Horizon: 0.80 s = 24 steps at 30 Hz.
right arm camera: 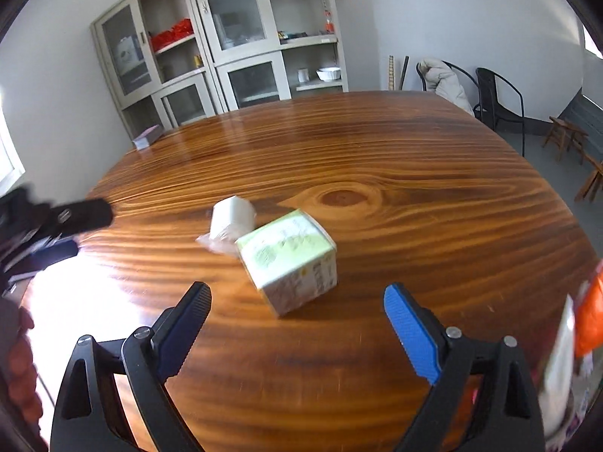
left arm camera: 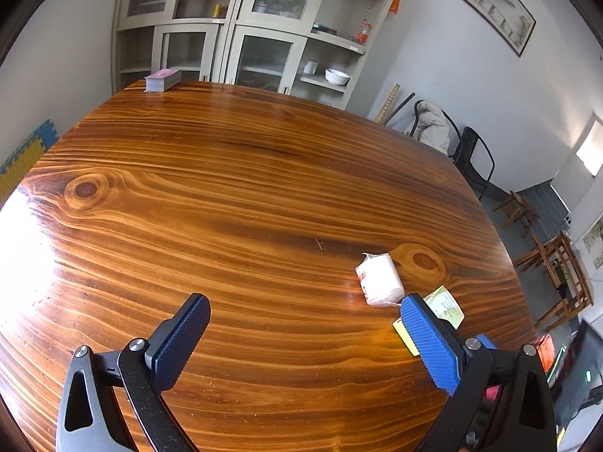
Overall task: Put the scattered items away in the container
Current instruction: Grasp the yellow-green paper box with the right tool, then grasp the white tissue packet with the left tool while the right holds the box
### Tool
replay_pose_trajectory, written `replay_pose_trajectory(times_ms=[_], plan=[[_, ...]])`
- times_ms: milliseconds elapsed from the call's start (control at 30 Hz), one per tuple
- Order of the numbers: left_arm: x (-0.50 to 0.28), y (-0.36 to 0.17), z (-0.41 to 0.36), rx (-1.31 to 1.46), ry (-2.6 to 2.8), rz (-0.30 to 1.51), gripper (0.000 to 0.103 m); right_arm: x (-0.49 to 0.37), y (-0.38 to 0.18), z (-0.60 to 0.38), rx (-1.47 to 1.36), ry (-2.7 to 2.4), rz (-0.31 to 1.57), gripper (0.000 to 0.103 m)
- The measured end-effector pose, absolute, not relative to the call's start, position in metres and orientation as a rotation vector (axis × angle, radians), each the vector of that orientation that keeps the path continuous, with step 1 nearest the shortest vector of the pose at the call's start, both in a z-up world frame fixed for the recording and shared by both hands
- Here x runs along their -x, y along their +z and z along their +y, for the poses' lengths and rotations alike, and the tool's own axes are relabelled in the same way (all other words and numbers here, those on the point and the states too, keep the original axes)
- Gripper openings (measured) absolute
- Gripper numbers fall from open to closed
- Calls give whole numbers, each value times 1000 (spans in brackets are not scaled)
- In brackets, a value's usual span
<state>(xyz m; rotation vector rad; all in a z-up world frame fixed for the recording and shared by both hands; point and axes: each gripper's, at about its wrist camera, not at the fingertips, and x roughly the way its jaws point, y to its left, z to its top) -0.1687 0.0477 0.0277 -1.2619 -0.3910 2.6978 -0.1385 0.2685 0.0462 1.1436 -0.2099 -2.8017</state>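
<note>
Blue-padded jaws gape wide and empty in both views, over loose items on a glossy table.

Left wrist view: the left gripper (left arm camera: 305,333) stands spread over bare polished wooden tabletop (left arm camera: 233,196), holding nothing; the white plastic-wrapped paper roll (left arm camera: 378,278) lies beside its right finger, which hides much of the pale green cardboard box (left arm camera: 446,305), so a blind close could knock either.
Right wrist view: the right gripper (right arm camera: 297,324), also apart and empty, faces that box just ahead, touching the roll; motion blur suggests speed, and a shove could slide both. No container is clearly visible.
</note>
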Motion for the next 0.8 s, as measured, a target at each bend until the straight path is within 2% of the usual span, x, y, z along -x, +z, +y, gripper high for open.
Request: replay_pose_trajectory(times_ms=[233, 267, 300, 367, 600, 800], plan=[[173, 21, 50, 1288, 2694, -374, 102, 167, 34, 275, -1187, -2738, -268, 94], [173, 20, 50, 1292, 2695, -368, 102, 167, 33, 275, -1191, -2720, -265, 85], [174, 19, 51, 1297, 2696, -364, 102, 167, 32, 276, -1202, -2704, -255, 65], [176, 16, 52, 1309, 2695, -366, 102, 162, 30, 278, -1214, -2710, -232, 59], [184, 5, 72, 1336, 2660, -336, 102, 118, 46, 287, -1152, -2726, -208, 58], [207, -1, 115, 1328, 2656, -227, 102, 76, 58, 287, -1055, -2770, -130, 59]])
